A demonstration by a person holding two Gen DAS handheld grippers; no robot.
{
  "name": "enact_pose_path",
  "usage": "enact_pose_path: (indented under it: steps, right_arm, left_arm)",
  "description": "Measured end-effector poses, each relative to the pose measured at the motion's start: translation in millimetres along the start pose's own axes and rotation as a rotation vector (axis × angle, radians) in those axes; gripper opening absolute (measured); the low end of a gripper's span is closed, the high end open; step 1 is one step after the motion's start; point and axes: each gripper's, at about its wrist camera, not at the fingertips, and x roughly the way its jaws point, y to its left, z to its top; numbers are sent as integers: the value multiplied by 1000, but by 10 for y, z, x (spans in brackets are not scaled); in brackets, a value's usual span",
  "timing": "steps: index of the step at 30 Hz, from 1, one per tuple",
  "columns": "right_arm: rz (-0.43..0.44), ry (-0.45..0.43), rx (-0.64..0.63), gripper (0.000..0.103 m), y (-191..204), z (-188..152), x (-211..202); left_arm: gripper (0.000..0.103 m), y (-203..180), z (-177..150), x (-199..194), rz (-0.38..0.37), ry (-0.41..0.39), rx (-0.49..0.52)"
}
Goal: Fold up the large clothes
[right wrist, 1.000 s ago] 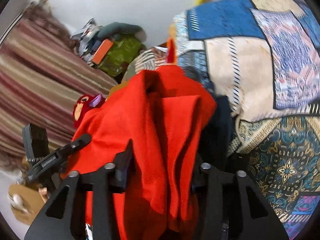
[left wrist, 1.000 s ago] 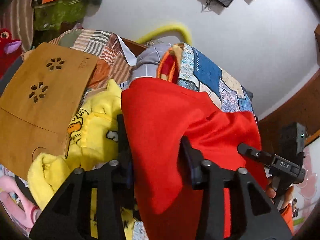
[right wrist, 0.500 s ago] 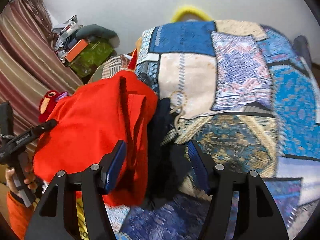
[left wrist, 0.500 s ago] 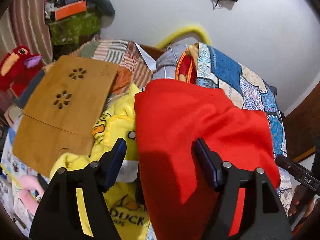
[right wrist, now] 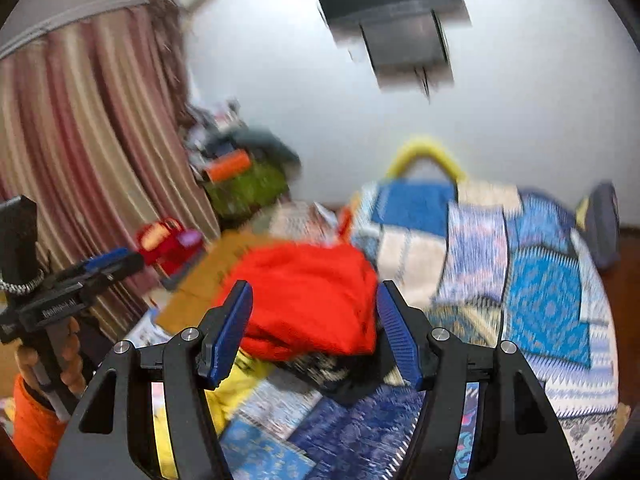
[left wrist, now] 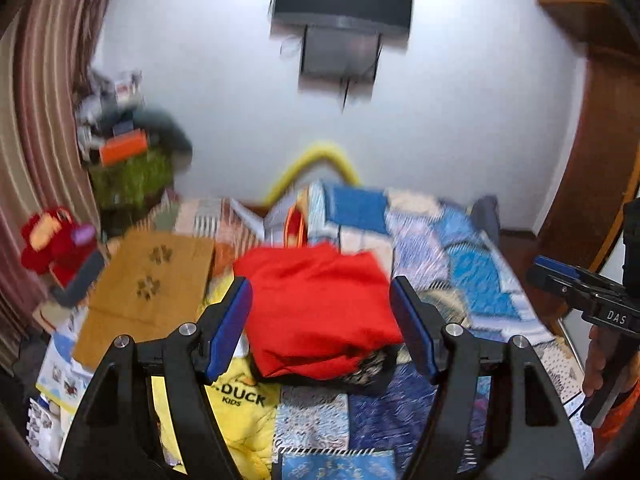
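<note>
Your left gripper and right gripper both stand released and empty. The red garment lies folded on the patchwork bedspread, over a dark cloth. It looks soft and light; take it by the folded edge.

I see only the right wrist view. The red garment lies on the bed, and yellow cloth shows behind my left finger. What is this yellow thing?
Observer: A yellow garment printed "DUCK KIDS", lying against the red garment's left edge.
Operator: And the brown surface beyond it?
Observer: A wooden board with two paw-shaped cut-outs.
Operator: Is the left gripper empty?
Observer: Yes, the left gripper is open, its pads clear of the cloth.
</note>
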Motion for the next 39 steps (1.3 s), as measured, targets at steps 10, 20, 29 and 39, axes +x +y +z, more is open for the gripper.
enact_pose_path:
  steps: [10,20,29,39]
  right_arm:
    - [54,-304,-92,60,648,-332,-1236]
    - [-41,-333,-149,61,812,-730,-1353]
    - [-105,-331,-158,85,841,-770,-1396]
    - [-124,-304,-158,86,824,-857,-1397]
  left_arm:
    - [71,-590,-463,-1497,28,-325,49]
    - [72,-927,-1026,-1882,111,-412,65]
    - [101,-950,-1202,-1873,156,-416,46]
    - [103,-923,-1294,-1848,169,-406,38]
